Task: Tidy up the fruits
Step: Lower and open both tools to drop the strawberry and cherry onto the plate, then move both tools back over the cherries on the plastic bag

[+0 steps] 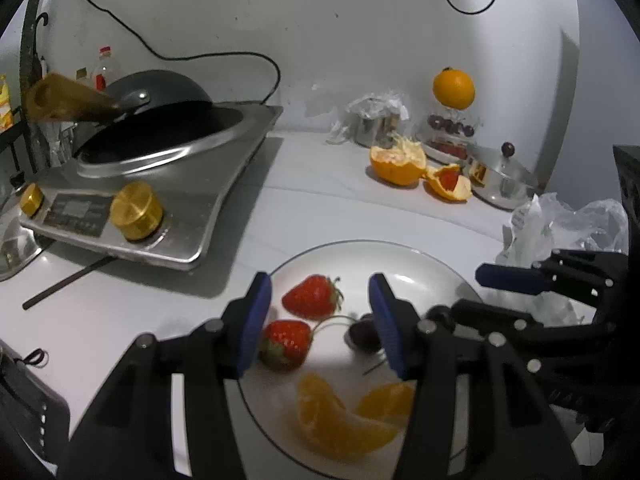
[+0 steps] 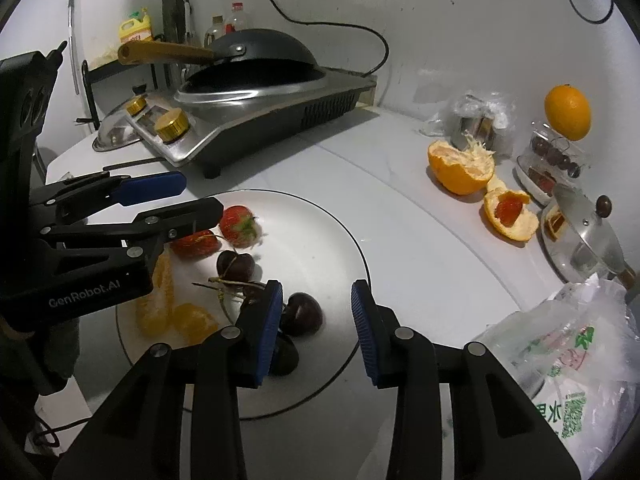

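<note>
Hovering both grippers over the white plate (image 2: 344, 236) on the counter, the left gripper (image 1: 320, 320) with jaws standing apart above two strawberries (image 1: 312, 296) and a dark cherry (image 1: 362, 334), pads pressing on nothing. Holding the right gripper (image 2: 316, 322) likewise parted and empty, one cherry (image 2: 302, 312) sitting in the gap just beside the left pad, another (image 2: 286, 354) half hidden behind that finger. Showing also orange segments (image 1: 340, 420) at the plate's near edge and a further stemmed cherry (image 2: 235, 266) near the middle. Lying well apart, toward the wall: a half-peeled orange (image 2: 460, 170), a peel cup with a red piece inside (image 2: 509, 214), and a whole orange (image 2: 568, 112) perched on a clear fruit box (image 2: 554, 156). Judging the fruit light but delicate: strawberries soft and easily bruised, probably best taken across the broad shoulders near the green cap with a gentle close; cherries round, smooth and prone to rolling or squirting out, so needing a centred squeeze across the widest part, or a pinch on the stem; orange segments wet, limp and tearable, likely wanting a light grip across the thick middle.
</note>
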`<action>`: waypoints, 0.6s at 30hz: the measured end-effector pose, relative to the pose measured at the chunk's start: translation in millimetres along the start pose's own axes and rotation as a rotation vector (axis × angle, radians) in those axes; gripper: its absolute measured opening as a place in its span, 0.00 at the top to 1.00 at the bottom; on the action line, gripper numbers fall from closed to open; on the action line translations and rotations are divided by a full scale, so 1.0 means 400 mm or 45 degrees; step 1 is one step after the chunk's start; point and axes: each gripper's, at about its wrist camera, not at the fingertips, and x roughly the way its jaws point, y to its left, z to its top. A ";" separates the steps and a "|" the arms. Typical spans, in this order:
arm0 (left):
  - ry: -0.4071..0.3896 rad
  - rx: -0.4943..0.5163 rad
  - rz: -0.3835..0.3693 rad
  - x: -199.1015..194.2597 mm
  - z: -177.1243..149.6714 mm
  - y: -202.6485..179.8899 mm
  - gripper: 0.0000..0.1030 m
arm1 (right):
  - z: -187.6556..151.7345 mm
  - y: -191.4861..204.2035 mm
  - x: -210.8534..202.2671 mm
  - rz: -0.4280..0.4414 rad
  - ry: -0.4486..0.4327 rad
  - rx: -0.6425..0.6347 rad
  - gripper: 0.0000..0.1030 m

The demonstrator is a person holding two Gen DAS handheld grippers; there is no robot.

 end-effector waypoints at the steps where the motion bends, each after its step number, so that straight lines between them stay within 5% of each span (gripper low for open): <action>1: -0.004 0.001 0.000 -0.008 0.000 -0.003 0.49 | -0.001 0.000 -0.009 -0.003 -0.006 0.000 0.63; 18: -0.034 -0.010 0.015 -0.133 -0.046 -0.073 0.49 | -0.055 -0.008 -0.143 -0.036 -0.087 0.021 0.63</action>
